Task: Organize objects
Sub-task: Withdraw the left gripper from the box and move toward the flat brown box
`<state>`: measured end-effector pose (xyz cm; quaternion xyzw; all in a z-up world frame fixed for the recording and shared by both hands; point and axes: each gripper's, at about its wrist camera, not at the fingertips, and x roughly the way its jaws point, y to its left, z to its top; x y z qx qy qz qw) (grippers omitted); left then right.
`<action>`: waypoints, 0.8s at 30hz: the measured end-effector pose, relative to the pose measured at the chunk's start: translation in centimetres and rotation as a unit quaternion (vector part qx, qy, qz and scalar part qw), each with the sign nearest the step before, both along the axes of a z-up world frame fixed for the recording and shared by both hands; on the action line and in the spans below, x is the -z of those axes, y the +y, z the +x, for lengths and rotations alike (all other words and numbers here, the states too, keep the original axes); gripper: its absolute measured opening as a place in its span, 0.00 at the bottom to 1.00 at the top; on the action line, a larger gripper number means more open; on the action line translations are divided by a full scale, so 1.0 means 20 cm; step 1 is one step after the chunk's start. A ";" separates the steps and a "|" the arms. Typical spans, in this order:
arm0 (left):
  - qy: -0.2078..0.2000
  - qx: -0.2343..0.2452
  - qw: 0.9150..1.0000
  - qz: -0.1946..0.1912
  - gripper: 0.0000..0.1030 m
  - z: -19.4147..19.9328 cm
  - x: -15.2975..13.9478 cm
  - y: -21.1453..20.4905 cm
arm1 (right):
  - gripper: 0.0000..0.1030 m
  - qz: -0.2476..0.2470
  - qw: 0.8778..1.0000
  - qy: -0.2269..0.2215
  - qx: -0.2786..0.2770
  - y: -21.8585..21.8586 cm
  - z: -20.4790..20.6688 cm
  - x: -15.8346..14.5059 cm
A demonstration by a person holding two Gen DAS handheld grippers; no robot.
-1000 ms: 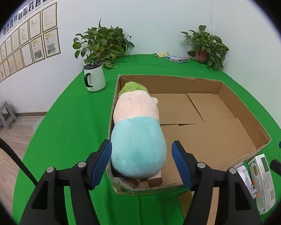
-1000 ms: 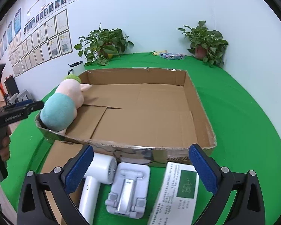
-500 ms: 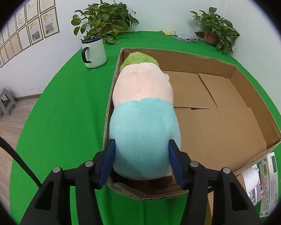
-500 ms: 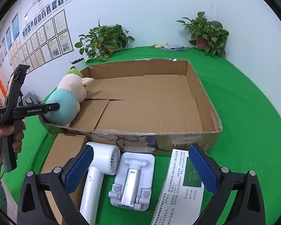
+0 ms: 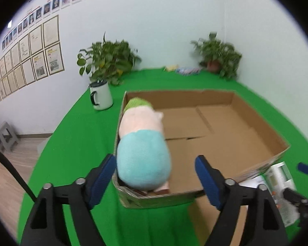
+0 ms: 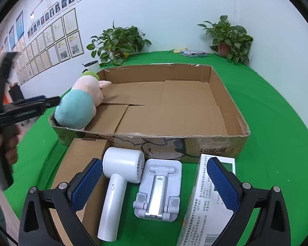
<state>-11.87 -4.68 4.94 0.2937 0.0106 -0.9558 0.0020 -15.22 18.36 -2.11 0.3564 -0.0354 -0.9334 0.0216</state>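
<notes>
One plush toy [image 5: 142, 151] in one cardboard box [image 5: 256, 121]; two plants [image 5: 106, 61].

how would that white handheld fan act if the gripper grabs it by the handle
The white handheld fan looks like rigid, smooth plastic, so it may slip. Its round head seems bulkier than the handle, so it would probably droop head-first. Lying flat, it seems unlikely to roll.

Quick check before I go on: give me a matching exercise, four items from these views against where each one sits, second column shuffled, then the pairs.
Items:
1. plush toy
2. handheld fan
3. mug
4. phone stand

Places:
A. on the green cloth left of the cardboard box, by a plant
B. inside the box, near left corner
C. in front of the box, between fan and printed carton
D. in front of the box, beside the small brown box

Pairs: 1-B, 2-D, 3-A, 4-C
</notes>
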 end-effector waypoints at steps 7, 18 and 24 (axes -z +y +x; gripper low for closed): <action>0.034 0.030 0.998 0.050 0.79 0.23 -0.05 0.08 | 0.99 0.005 1.000 0.024 0.016 -0.02 0.07 -0.04; 0.016 0.036 0.999 0.038 0.78 0.35 -0.01 0.16 | 0.60 0.028 0.999 0.024 0.003 -0.01 0.16 -0.03; 0.018 0.014 0.998 0.064 0.47 0.42 0.02 0.17 | 0.97 0.019 0.999 0.035 -0.012 -0.04 0.19 -0.02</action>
